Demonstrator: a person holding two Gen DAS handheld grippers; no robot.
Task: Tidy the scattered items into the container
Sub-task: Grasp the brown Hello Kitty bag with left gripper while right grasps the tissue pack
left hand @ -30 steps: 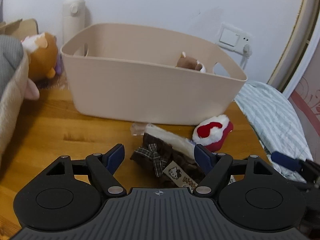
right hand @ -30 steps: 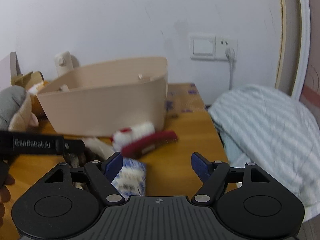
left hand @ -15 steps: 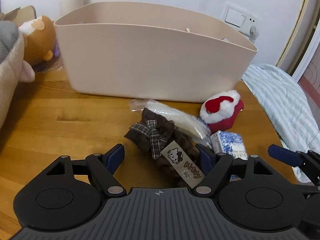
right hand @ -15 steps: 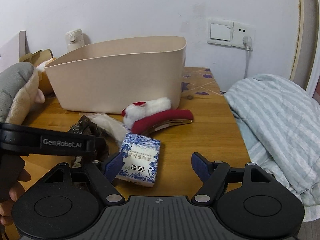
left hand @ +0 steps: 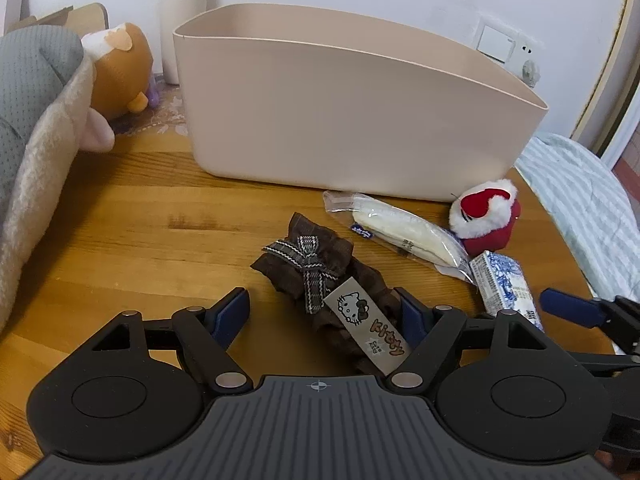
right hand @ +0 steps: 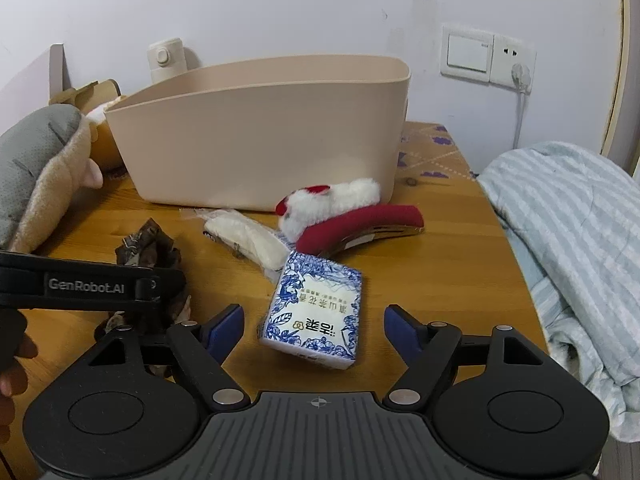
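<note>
A beige container (left hand: 352, 120) stands at the back of the wooden table (left hand: 140, 220). In front of it lie a brown frilled cloth piece with a plaid bow and cartoon tag (left hand: 316, 272), a white packet in clear wrap (left hand: 400, 232), a red and white plush hair clip (left hand: 486, 216) and a blue-and-white tissue pack (right hand: 316, 312). My left gripper (left hand: 322, 306) is open low over the brown piece, which lies between its fingers and nearer the right one. My right gripper (right hand: 314, 320) is open with the tissue pack between its fingers, not pressed.
Plush toys (left hand: 36, 140) crowd the table's left side, with a white bottle (left hand: 180, 12) behind them. Striped bedding (right hand: 568, 240) lies past the right edge. A wall switch and socket (right hand: 488, 56) are on the wall. A hand (right hand: 12, 360) holds the left gripper.
Both grippers have come down and closer to the table. The brown piece now lies between the left fingers, and the tissue pack has come between the right fingers. Nothing was gripped.
</note>
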